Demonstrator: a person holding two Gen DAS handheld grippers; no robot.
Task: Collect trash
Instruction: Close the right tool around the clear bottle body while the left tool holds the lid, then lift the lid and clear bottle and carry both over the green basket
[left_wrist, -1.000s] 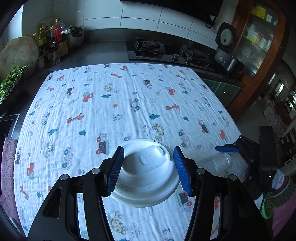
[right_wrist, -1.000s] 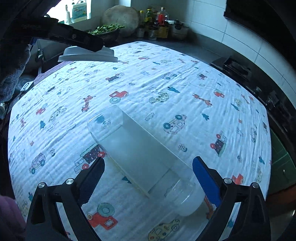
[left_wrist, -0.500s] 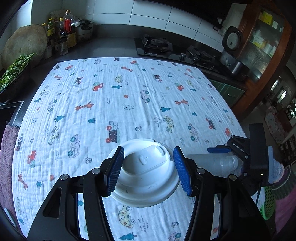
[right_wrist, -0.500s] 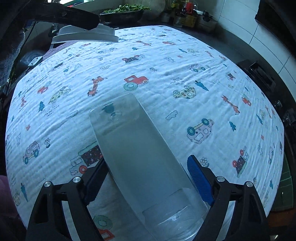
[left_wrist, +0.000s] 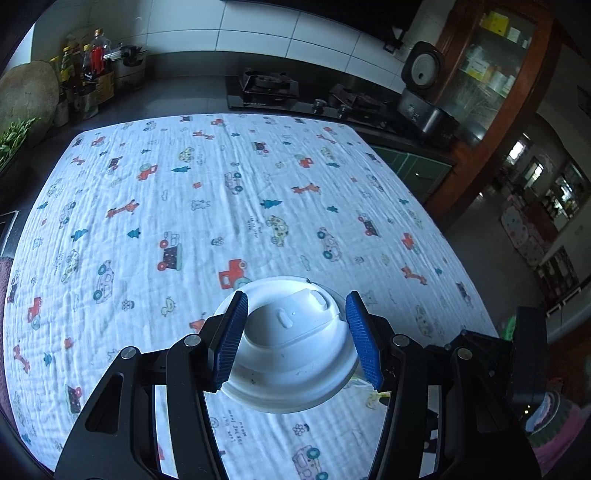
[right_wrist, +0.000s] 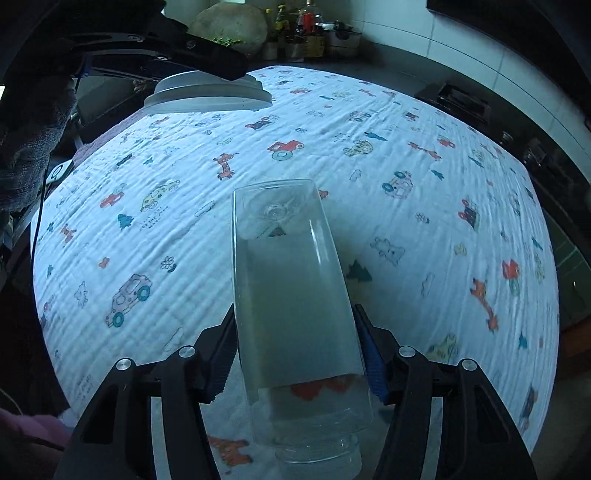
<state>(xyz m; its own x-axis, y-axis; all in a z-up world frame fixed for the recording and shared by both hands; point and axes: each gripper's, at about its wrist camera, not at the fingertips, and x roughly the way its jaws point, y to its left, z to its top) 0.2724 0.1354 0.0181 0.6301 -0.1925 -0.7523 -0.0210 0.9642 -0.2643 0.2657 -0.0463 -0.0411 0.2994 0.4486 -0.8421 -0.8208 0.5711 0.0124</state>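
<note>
Crinkled matt printed cloth (left_wrist: 258, 192), smooth matt white plastic lid (left_wrist: 291, 354), glossy clear plastic bottle (right_wrist: 295, 295).

Both wrist views look steeply down, close, sharing the printed cloth (left_wrist: 258, 206).

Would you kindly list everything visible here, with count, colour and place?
cup lid: one, white, between the left jaws, above the cloth.
plastic bottle: one, clear, between the closing right jaws, neck toward the camera.
cloth: one, white with cartoon cars and giraffes, covering the counter.
gas stove: one, black, behind the cloth.
rice cooker: one, dark, far right corner.
condiment bottles: several, mixed colours, far left corner.
left gripper: black, blue pads.
right gripper: black, blue pads.
</note>
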